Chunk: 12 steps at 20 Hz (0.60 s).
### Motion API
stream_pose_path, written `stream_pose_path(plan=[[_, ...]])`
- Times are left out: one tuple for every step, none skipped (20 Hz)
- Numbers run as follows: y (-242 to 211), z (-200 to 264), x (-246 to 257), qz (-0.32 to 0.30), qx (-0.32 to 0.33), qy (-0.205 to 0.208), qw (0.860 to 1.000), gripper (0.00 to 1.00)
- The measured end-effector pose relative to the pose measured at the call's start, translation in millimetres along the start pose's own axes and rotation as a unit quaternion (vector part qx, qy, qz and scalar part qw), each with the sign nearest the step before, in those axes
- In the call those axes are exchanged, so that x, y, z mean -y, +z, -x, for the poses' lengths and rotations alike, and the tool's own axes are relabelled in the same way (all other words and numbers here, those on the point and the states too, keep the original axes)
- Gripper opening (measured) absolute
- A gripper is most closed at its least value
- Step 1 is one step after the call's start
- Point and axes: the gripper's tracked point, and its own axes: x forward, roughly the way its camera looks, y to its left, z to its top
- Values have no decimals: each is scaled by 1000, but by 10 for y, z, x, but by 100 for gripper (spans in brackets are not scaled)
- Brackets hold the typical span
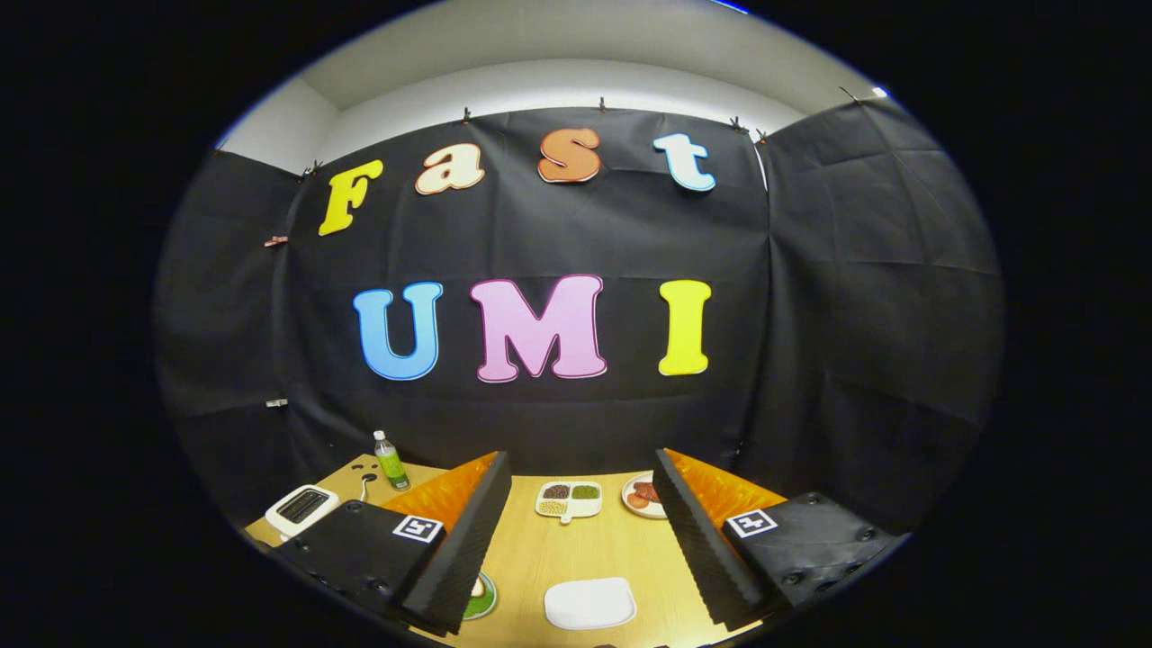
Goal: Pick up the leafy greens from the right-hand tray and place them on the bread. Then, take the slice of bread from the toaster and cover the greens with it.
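1. While my claw [580,540] is hovering above the wooden table [621,549], its fingers are spreading wide apart, holding nothing and touching nothing.
2. Between the fingers, one white plate [589,602] is lying nearest me; whether bread is on it I cannot tell.
3. Beyond it, one white divided tray [569,499] is sitting with three fillings, one of them green.
4. Just right of that tray, one round plate [643,494] with reddish pieces is peeking past my right finger.
5. Under my left finger, one green-rimmed dish [483,597] is showing partly.
6. Farther left, one white toaster [301,508] and one green bottle [391,460] are standing.
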Motion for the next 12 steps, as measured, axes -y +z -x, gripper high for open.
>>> stream_pose_path(plan=[[-46, -26, -24, -7, -9, -1, 1000, 98], [-69, -66, -74, -13, -15, 1, 1000, 98], [-75, -125, -110, -18, -20, 1, 1000, 98], [-66, -179, -148, -19, -18, 2, 1000, 98], [-36, -231, -177, -18, -15, 1, 1000, 98], [-13, -276, -211, -15, -10, 0, 1000, 98], [1, -291, -251, -13, -7, 1, 1000, 98], [0, -295, -286, -11, -6, 0, 1000, 98], [-5, -300, -317, -10, -7, 1, 1000, 98], [1, -315, -345, -9, -8, 0, 1000, 98], [-17, -317, -369, -7, -10, -1, 1000, 98], [-38, -317, -388, -5, -13, -2, 1000, 98]])
